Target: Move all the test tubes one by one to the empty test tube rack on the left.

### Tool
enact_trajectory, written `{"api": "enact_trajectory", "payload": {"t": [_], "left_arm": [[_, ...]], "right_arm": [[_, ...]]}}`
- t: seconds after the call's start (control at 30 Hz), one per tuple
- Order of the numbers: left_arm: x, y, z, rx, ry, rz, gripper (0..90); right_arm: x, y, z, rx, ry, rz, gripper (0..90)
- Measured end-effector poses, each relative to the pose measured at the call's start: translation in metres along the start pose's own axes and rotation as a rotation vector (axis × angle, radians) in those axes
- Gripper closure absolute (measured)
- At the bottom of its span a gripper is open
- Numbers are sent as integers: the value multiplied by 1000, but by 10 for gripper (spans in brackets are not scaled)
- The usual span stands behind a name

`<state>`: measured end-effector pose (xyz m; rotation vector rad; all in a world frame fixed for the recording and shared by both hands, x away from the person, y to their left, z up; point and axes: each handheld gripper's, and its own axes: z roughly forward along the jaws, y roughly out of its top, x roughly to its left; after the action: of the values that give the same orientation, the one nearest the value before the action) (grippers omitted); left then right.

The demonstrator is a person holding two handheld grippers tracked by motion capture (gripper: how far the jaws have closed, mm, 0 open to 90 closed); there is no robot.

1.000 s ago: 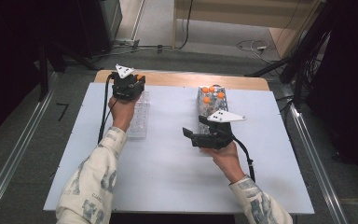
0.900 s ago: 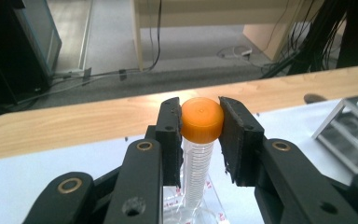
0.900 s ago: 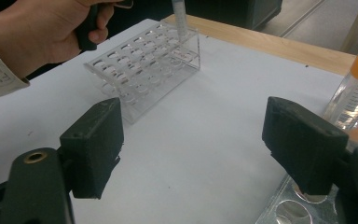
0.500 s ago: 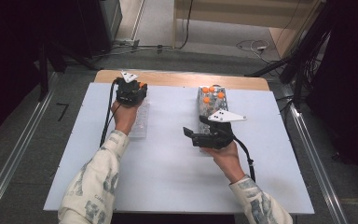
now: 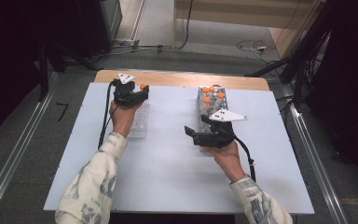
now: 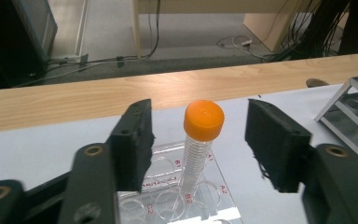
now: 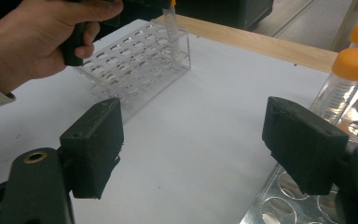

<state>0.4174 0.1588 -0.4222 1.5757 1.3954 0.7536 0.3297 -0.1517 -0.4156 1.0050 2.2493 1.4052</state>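
a white sheet is lying over the wooden counter (image 5: 182,78), and a strip of bare wood is showing along the far edge. behind the counter, cables (image 5: 256,45) are lying on the grey floor, and dark stands are sitting at both sides. a clear plastic rack (image 5: 139,122) is sitting on the left part of the sheet, and the left hand (image 5: 121,116) is hanging over it. the rack has many round holes with little letters beside them. one tube with an orange cap (image 6: 200,140) is standing up in a hole at the far end of the rack, and it is leaning a tiny bit. the left claw (image 6: 198,140) is sitting around this tube with its two black sides wide apart, and they are not touching the tube. a metal rack (image 5: 210,105) is sitting on the right part of the sheet, well apart from the clear one. a few tubes with orange caps (image 5: 212,93) are standing in its far end, and the near holes are looking empty. the right claw (image 7: 214,144) is hovering just over the near part of the metal rack with its sides wide apart and nothing between them. the right hand (image 5: 226,156) is holding it from behind, and a black cable is trailing back along the sleeve.
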Motion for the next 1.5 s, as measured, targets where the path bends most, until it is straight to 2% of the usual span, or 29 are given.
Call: {"api": "enact_trajectory", "payload": {"t": [0.07,0.17,0.23,0.3,0.47,0.53,0.6,0.73,0.83,0.97,1.17,1.27,1.5], "left_arm": [[0,-2,-7,-9,-16,-21,297],[-1,-6,-19,-23,-45,-41,240],[0,-11,-28,-22,-78,-61,218],[-1,-17,-37,-25,-90,-66,201],[1,-37,-61,-30,-111,-66,187],[1,-45,-67,-28,-125,-61,183],[1,-51,-72,-18,-122,-54,181],[3,-55,-78,1,-131,-43,171],[3,-59,-85,-14,-133,-30,170],[3,-60,-91,-18,-154,-19,164],[1,-60,-96,-32,-190,-20,159],[0,-59,-99,-38,-200,-20,160],[-1,-57,-99,-45,-203,-18,159]], "right_arm": [[0,-1,1,4,-6,-7,191],[-2,-1,1,6,-11,-6,191],[-2,-1,1,8,-22,-9,191],[-4,-1,1,6,-31,-9,191],[-9,0,-1,6,-65,0,196],[-12,0,-1,6,-78,3,197],[-15,0,-2,6,-90,3,197],[-18,0,-4,4,-120,0,198],[-22,1,-5,-1,-144,5,199],[-33,1,-6,-10,-188,10,199],[-54,0,-9,-20,-249,47,211],[-64,1,-7,-21,-288,49,229],[-91,4,10,7,-307,37,282]]}}
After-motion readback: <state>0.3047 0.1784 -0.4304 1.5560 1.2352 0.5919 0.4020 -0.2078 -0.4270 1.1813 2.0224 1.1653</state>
